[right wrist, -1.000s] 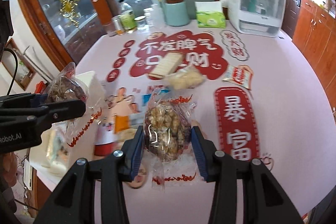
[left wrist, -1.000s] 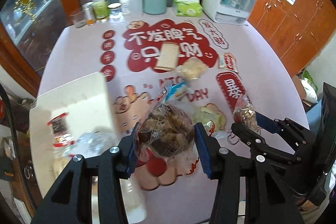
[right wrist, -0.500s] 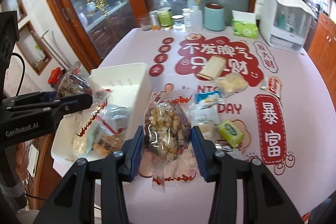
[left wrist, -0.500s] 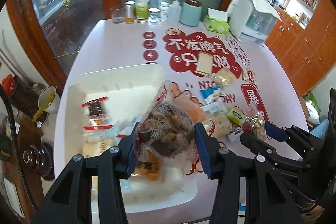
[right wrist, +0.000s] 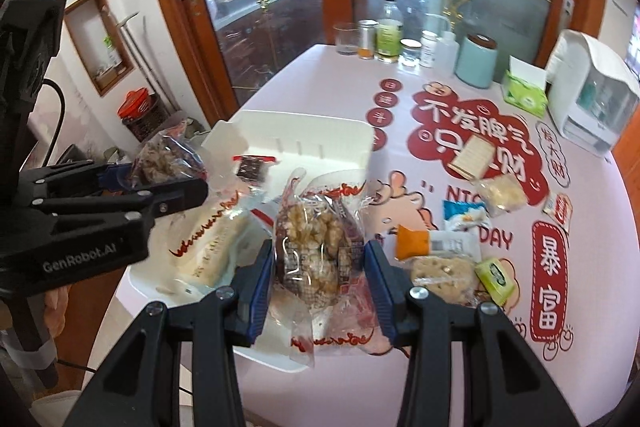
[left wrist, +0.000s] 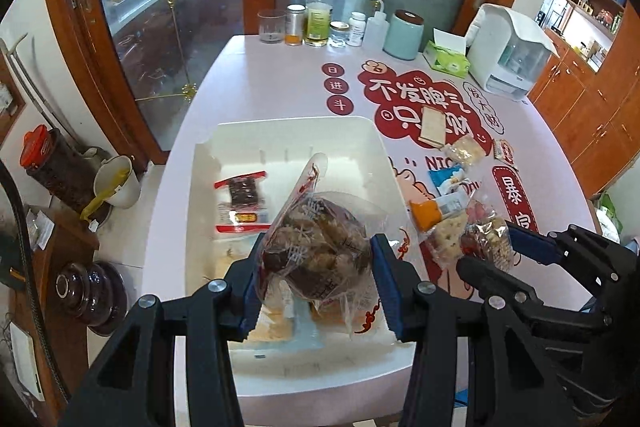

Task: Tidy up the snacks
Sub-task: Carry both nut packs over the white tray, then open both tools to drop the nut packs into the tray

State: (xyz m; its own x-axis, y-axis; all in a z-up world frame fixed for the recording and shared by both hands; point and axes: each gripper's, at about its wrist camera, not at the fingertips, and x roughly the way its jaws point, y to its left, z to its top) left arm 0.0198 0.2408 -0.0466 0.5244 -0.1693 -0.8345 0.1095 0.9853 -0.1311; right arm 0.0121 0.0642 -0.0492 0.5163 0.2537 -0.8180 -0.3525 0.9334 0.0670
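Snacks fill both tools: the left tool [left wrist: 314,281] is clamped on a clear bag of dark brown pieces [left wrist: 320,247], its blue pads pressing the bag's two sides, and the bag hangs over the white bin [left wrist: 380,155], above the end of the bin nearest the tabletop's near edge. Under it in the bin lie a red-trimmed packet of dark snack [left wrist: 241,201] and some pale packets. The right tool [right wrist: 320,267] grips a second clear bag — light golden clusters [right wrist: 316,247] with red print on the film — squeezed between its pads and held above the bin's right-hand rim, partly over the bin and partly over the pink tabletop [right wrist: 592,307]. Seen from the left wrist, that right tool [left wrist: 486,247] sits just right of the bin with its bag poking up between the fingers. Loose snacks wait on the tabletop beside the bin — an orange-ended packet [right wrist: 434,245], a cracker pack [right wrist: 444,275], a small green packet [right wrist: 496,277], a blue-and-white pouch [right wrist: 464,215]. Bottles and a teal canister [right wrist: 476,61] line the tabletop's far edge.
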